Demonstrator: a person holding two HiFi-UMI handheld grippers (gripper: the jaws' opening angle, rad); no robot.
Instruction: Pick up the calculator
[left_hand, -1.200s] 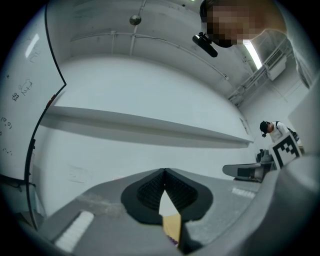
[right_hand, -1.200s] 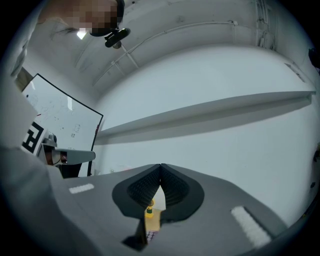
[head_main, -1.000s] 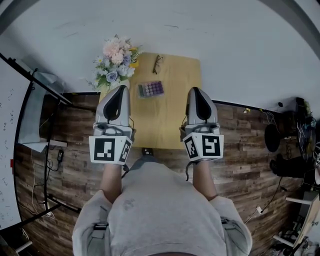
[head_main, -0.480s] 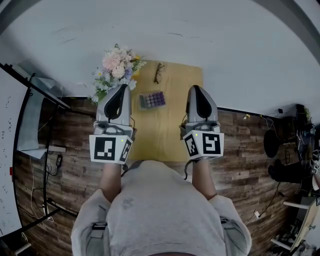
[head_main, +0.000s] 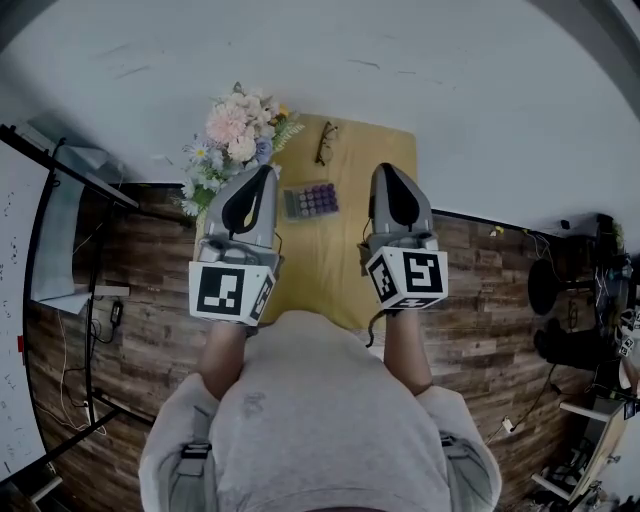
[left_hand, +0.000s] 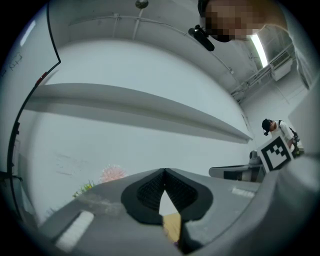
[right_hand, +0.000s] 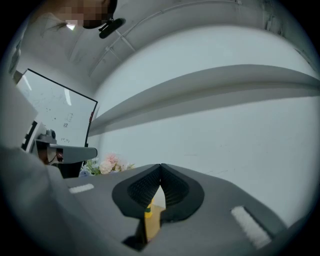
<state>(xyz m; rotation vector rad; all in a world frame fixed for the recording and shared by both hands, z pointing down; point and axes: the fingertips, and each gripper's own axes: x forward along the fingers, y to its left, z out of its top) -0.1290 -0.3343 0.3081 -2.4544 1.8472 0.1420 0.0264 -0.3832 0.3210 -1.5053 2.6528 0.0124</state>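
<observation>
The calculator (head_main: 310, 200), with purple and grey keys, lies on a small yellow wooden table (head_main: 340, 262) in the head view, between my two grippers. My left gripper (head_main: 266, 170) is to its left, shut and empty, tip near the flowers. To the calculator's right my right gripper (head_main: 385, 168) is also shut with nothing in it. Both are held over the table. In the left gripper view the jaws (left_hand: 164, 172) meet at the tips with only a strip of table showing behind them; the right gripper view shows the same closed tips (right_hand: 160, 167).
A bouquet of pink and blue flowers (head_main: 235, 130) stands at the table's far left corner. A pair of glasses (head_main: 326, 141) lies at the far edge. A white wall rises behind the table. A whiteboard (head_main: 15, 310) stands at the left; cables and gear clutter the wooden floor at the right.
Both grippers moved forward over the table and now flank the calculator. The left gripper has neared the flowers. Both stayed shut.
</observation>
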